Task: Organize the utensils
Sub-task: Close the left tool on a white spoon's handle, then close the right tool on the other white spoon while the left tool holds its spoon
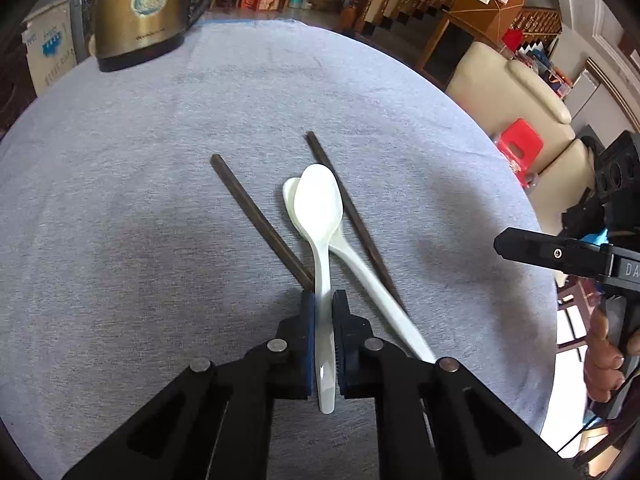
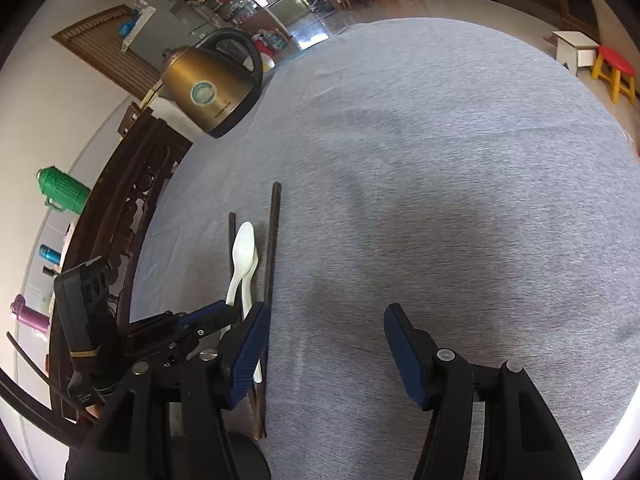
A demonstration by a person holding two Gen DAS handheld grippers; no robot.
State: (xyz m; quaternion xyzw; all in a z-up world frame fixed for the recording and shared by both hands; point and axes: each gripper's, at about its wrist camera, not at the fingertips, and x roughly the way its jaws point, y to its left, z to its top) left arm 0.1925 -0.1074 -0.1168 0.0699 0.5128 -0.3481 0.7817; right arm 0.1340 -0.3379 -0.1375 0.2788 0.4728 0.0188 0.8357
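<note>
a round desk (image 1: 120, 208) under a grey cloth fills a cluttered room, with a brass-coloured kettle (image 1: 144, 12) standing at its far left edge. beyond the left gripper (image 1: 323, 304), one dark chopstick (image 1: 260, 220) runs away to the left of its fingers (image 1: 307, 320); those fingers are pressed narrow on the handle of a white spoon (image 1: 320, 208), whose bowl lies ahead of the fingertips over a second white spoon (image 1: 372, 280). the other chopstick (image 1: 348, 216) lies just right of both. the right gripper (image 2: 326, 320) hangs over bare cloth, fingers wide and holding nothing, the utensils beside its left finger.
</note>
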